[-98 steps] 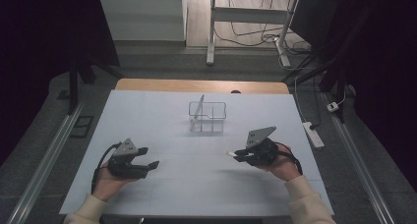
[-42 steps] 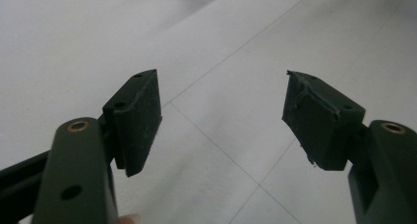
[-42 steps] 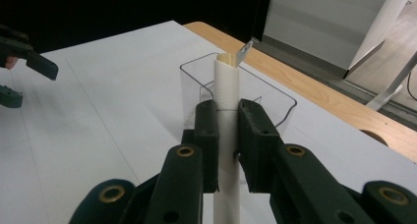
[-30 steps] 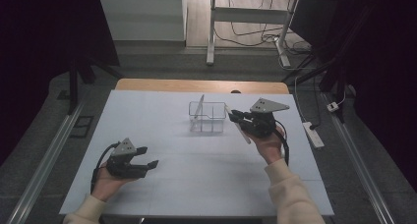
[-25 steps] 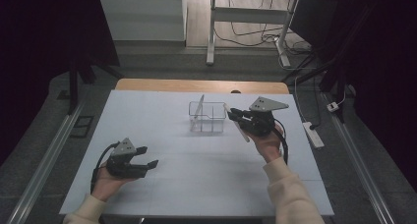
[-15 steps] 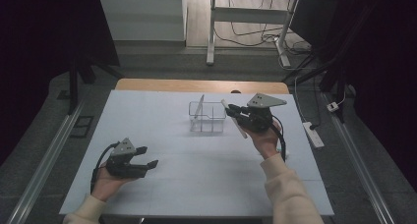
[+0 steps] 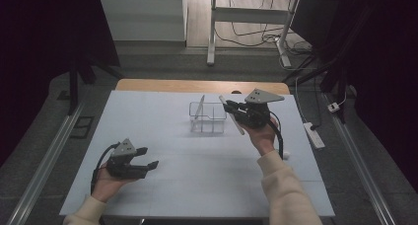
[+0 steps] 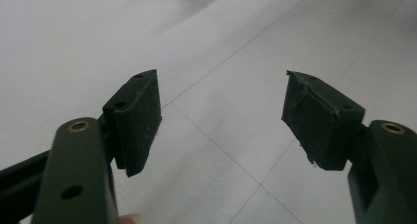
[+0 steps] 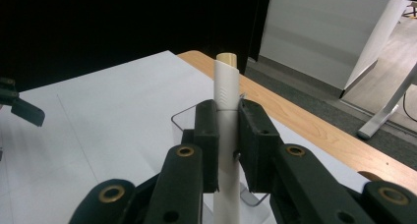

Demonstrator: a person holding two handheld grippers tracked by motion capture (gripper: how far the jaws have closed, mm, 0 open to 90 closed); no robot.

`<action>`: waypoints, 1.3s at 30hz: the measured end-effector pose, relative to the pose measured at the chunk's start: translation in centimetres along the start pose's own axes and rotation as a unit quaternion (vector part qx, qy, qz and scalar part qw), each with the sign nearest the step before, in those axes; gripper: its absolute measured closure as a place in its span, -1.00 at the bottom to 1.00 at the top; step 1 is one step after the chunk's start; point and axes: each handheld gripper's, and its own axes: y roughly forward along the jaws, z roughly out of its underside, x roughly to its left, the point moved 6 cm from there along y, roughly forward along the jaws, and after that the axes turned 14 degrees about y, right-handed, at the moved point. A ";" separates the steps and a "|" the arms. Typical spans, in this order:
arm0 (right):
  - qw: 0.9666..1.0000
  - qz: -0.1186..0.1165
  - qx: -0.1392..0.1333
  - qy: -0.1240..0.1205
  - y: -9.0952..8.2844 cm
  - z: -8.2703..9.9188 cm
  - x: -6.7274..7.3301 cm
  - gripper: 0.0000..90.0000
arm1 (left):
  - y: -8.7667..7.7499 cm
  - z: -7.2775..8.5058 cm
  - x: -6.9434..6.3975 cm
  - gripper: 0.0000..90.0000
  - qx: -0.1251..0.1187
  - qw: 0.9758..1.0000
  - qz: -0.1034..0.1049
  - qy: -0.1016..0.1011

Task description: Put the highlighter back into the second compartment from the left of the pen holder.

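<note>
Since the earliest frame, my right gripper (image 7: 231, 108) has gone from the near right part of the tabletop (image 7: 162, 185) up toward the far edge, and over the last second it has only crept a little further left, closer to the clear organiser box (image 7: 208, 117); my left gripper (image 7: 148, 157) has not shifted at all. I see the right gripper held above the tabletop just beside the box's right side, its jaws clamped on a white pen (image 7: 231, 115), which runs slanted from near the box's far right corner down toward the near right. In the right gripper view the pen (image 9: 226, 111) stands up between the two black pads, gripped around its middle, with its beige tip on top and the clear box (image 9: 183, 120) behind and below it. The box stands on the white sheet toward the middle of the far edge, and a thin clear divider (image 7: 198, 108) leans up at its left end. My left gripper rests low near the near left corner of the tabletop, well apart from the box, and in the left gripper view its jaws stand wide apart over bare white sheet (image 8: 226, 62) with nothing between them. A bare wooden strip (image 7: 162, 85) of tabletop shows beyond the sheet's far edge.
</note>
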 end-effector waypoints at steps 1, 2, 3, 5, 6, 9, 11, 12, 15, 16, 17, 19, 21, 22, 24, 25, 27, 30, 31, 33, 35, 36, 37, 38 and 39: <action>1.000 0.003 0.000 0.000 0.1 -0.1 0.0 0.74 | 0.0 0.0 0.0 -0.31 0.000 1.000 0.000 0.000; 1.000 0.000 -0.002 0.002 0.2 -0.2 0.0 0.74 | 0.0 0.0 0.0 -0.31 0.000 1.000 0.000 0.000; 1.000 0.002 -0.001 0.001 0.2 -0.4 0.0 0.74 | 0.0 0.0 0.0 -0.31 -0.001 1.000 0.000 -0.001; 1.000 0.001 -0.002 0.002 0.4 -0.6 0.0 0.74 | 0.0 0.0 0.0 -0.31 -0.001 1.000 0.000 -0.001; 1.000 0.000 -0.004 0.003 0.5 -0.6 0.0 0.74 | 0.0 0.0 0.0 -0.31 -0.001 1.000 0.000 0.000; 1.000 0.000 -0.005 0.005 0.7 -0.9 0.0 0.74 | 0.0 0.0 0.0 -0.31 0.000 1.000 0.001 0.001; 1.000 -0.002 -0.007 0.007 0.9 -1.0 0.0 0.74 | 0.0 0.0 -0.1 -0.31 0.000 1.000 0.001 0.001; 1.000 0.000 -0.007 0.007 1.0 -1.1 0.0 0.74 | 0.0 0.0 0.0 -0.31 -0.001 1.000 0.001 0.001; 1.000 -0.001 -0.010 0.008 1.2 -1.3 -0.1 0.74 | 0.0 0.0 0.0 -0.31 -0.002 1.000 0.000 0.000; 1.000 -0.001 -0.011 0.009 1.3 -1.4 -0.1 0.74 | 0.0 0.0 0.0 -0.31 -0.002 1.000 0.001 0.000; 1.000 0.000 -0.010 0.009 1.3 -1.4 -0.1 0.74 | 0.0 0.0 0.0 -0.31 -0.002 1.000 0.001 0.001; 1.000 0.000 -0.015 0.010 1.4 -1.6 -0.1 0.74 | 0.0 0.0 0.0 -0.31 -0.001 1.000 0.001 0.001; 1.000 0.001 -0.016 0.011 1.5 -1.8 -0.2 0.74 | 0.0 -0.1 0.0 -0.31 -0.002 1.000 0.001 0.001; 1.000 0.001 -0.016 0.011 1.6 -1.9 -0.2 0.74 | 0.0 -0.1 0.0 -0.31 -0.002 1.000 0.001 0.001; 1.000 0.000 -0.018 0.013 1.7 -2.1 -0.2 0.74 | -0.1 -0.1 0.0 -0.31 -0.003 1.000 0.001 0.000; 1.000 0.002 -0.017 0.010 1.8 -2.1 -0.3 0.74 | -0.1 -0.1 0.0 -0.31 -0.003 1.000 0.001 0.000; 1.000 -0.001 -0.019 0.013 1.9 -2.3 -0.2 0.74 | -0.1 0.0 0.0 -0.31 -0.003 1.000 0.001 0.000; 1.000 0.000 -0.021 0.013 2.2 -2.4 -0.3 0.74 | 0.0 0.0 0.0 -0.31 -0.002 1.000 0.001 0.000; 1.000 -0.001 -0.022 0.011 2.3 -2.4 -0.3 0.74 | 0.0 0.0 0.0 -0.31 -0.001 1.000 0.001 0.001; 1.000 -0.001 -0.024 0.012 2.4 -2.4 -0.4 0.74 | 0.0 0.0 0.0 -0.31 -0.001 1.000 0.001 0.001; 1.000 -0.003 -0.027 0.013 2.6 -2.4 -0.4 0.74 | -0.1 -0.1 0.0 -0.31 -0.003 1.000 0.002 0.000; 1.000 -0.003 -0.027 0.014 2.7 -2.4 -0.4 0.74 | -0.1 -0.1 0.0 -0.31 -0.004 1.000 0.002 0.000; 1.000 -0.004 -0.027 0.014 2.8 -2.4 -0.5 0.74 | -0.1 -0.1 0.0 -0.31 -0.004 1.000 0.002 0.000; 0.999 -0.004 -0.028 0.014 2.9 -2.4 -0.5 0.74 | -0.1 -0.1 0.0 -0.31 -0.004 1.000 0.002 -0.001; 0.999 -0.003 -0.029 0.015 3.1 -2.5 -0.6 0.74 | -0.1 0.0 0.0 -0.31 -0.003 1.000 0.002 -0.001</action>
